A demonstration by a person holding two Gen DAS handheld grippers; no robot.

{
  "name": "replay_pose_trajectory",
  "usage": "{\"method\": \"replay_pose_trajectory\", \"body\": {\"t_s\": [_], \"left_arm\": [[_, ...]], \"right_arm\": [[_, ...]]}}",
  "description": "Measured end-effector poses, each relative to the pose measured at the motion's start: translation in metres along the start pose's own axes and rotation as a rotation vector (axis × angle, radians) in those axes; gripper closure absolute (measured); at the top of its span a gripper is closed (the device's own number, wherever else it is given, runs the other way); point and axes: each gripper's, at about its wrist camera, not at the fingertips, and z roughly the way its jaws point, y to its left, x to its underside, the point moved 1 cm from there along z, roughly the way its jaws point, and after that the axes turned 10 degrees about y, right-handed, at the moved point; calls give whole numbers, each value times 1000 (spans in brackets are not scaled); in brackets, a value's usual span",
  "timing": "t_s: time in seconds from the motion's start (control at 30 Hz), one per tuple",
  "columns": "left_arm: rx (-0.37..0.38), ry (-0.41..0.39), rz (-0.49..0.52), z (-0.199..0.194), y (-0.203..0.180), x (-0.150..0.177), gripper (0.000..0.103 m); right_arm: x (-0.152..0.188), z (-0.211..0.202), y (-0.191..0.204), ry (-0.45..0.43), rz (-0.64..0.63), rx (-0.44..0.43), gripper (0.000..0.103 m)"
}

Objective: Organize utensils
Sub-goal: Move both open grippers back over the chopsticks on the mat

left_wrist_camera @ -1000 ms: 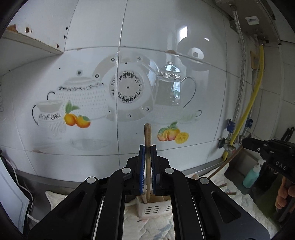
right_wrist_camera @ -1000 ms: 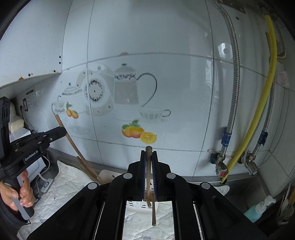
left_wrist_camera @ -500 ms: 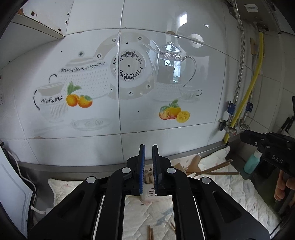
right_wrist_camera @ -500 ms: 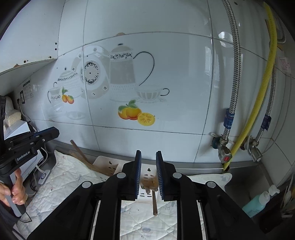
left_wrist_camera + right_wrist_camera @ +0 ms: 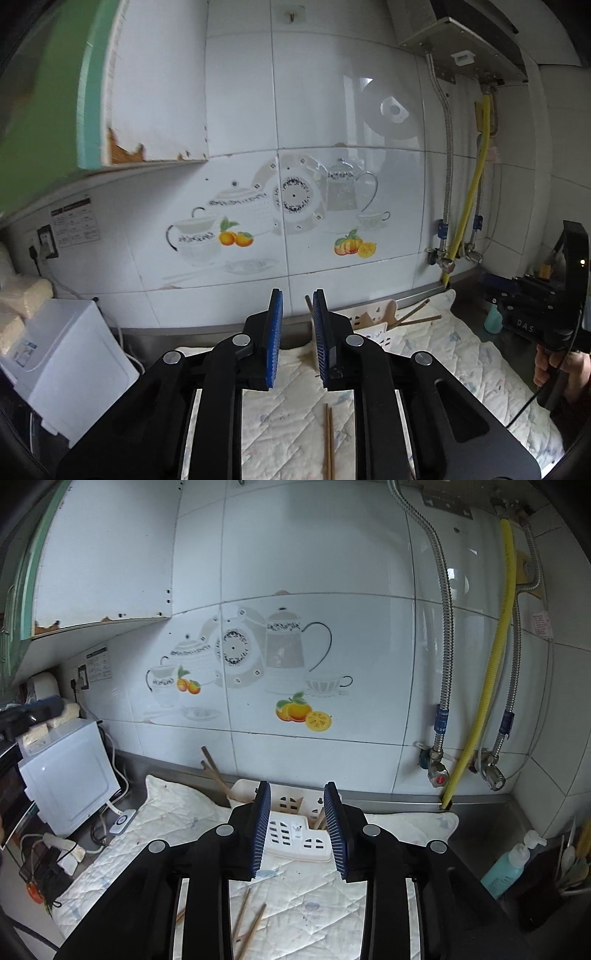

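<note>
Wooden chopsticks (image 5: 248, 921) lie loose on the quilted mat (image 5: 177, 812), below and just short of both sets of jaws.

Both the left gripper (image 5: 297, 339) and the right gripper (image 5: 297, 827) have just been opening; their ribbed blue jaws now stand narrowly apart with nothing between them. Ahead of the right jaws sits the white slotted plastic holder (image 5: 295, 836), more sticks leaning from its compartments. Another pair (image 5: 328, 439) rests below the left jaws. These sticks look light, stiff, thin and smooth, so they will likely roll or pivot if pinched near a tip; gripping mid-shaft, squarely across the grain, seems safest. The soft mat over the desk should yield a little under a descending pinch.
</note>
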Motion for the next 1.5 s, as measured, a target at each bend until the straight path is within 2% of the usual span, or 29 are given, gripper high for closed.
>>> {"method": "replay_pose_trajectory", "body": {"t_s": [0.2, 0.27, 0.4, 0.53, 0.63, 0.8, 0.97, 1.1, 1.2, 1.27, 1.4, 1.5], "left_arm": [[-42, -42, -9, -85, 15, 26, 82], [-50, -44, -19, -107, 19, 40, 68], [-64, -8, -24, -133, 25, 71, 68], [-65, 39, -22, -138, 26, 106, 68], [-15, 90, -52, -121, 30, 132, 68], [48, 190, -103, -68, 31, 172, 68], [86, 306, -139, -11, 25, 215, 68], [129, 377, -171, 23, 21, 237, 68], [117, 397, -134, 37, 11, 252, 68], [143, 414, -118, 46, 4, 260, 69], [146, 454, -100, 68, -3, 275, 76], [163, 488, -91, 85, -9, 284, 77]], "right_arm": [[15, -24, 12, -23, -1, -44, 70], [19, -30, 18, -29, -7, -59, 67], [28, -39, 32, -32, -26, -89, 67], [41, -51, 45, -39, -50, -101, 67], [55, -57, 51, -36, -55, -104, 66], [86, -62, 55, -21, -44, -96, 65], [124, -53, 53, 20, -13, -65, 65], [149, -43, 48, 51, 23, -52, 65], [166, -35, 46, 73, 48, -38, 65], [177, -27, 44, 101, 59, -42, 65], [196, -11, 44, 155, 62, -25, 65], [208, -1, 44, 188, 79, -35, 65]]}}
